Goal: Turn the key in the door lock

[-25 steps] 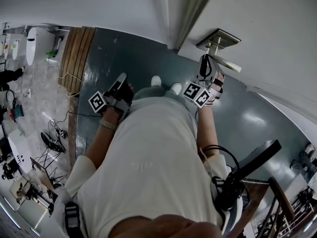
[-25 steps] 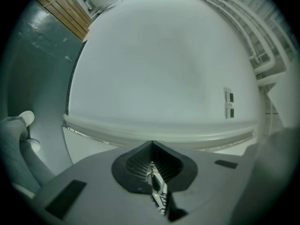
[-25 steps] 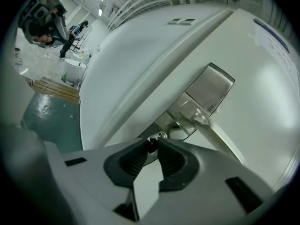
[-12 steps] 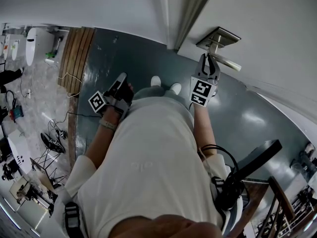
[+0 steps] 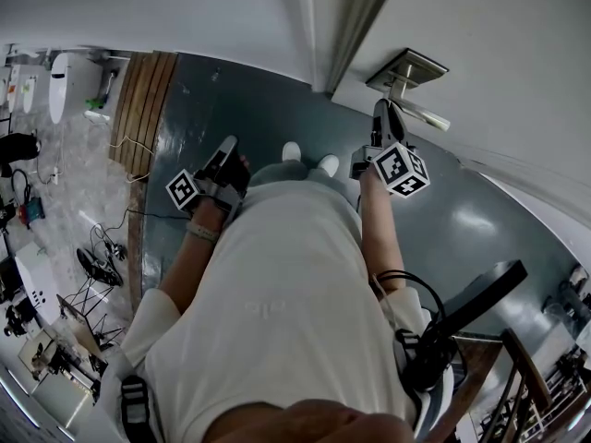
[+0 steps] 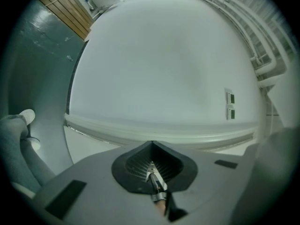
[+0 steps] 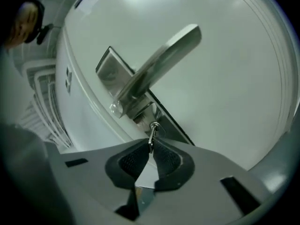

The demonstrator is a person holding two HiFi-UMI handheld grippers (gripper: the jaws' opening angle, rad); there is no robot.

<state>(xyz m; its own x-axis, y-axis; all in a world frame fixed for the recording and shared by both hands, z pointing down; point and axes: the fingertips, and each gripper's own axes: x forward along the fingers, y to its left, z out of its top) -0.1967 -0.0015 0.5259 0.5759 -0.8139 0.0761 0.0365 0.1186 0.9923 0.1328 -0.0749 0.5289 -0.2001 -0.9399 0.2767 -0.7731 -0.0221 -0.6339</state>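
Note:
A silver lever handle [image 7: 159, 64] sits on a metal lock plate [image 7: 110, 70] on the white door [image 5: 499, 53]. Just under the lever, a small key [image 7: 152, 133] sticks out of the lock. My right gripper [image 7: 151, 146] is shut on that key, its pad tips pinching the blade. The head view shows the right gripper [image 5: 380, 111] pointing at the handle [image 5: 420, 113], its marker cube rolled to the right. My left gripper [image 5: 226, 146] hangs low at my left side, away from the door. Its jaws [image 6: 152, 170] are shut; a thin metal sliver shows in the seam.
The door frame edge [image 5: 342, 35] runs just left of the handle. Below lie a teal floor [image 5: 231, 100] and the person's white shoes [image 5: 291, 150]. Wooden boards [image 5: 143, 90] and loose cables [image 5: 97, 261] are at the left, and a black chair [image 5: 471, 307] is at the lower right.
My right gripper has rolled about its axis at the lock; its marker cube swung from below-left to the right. The left gripper has not moved.

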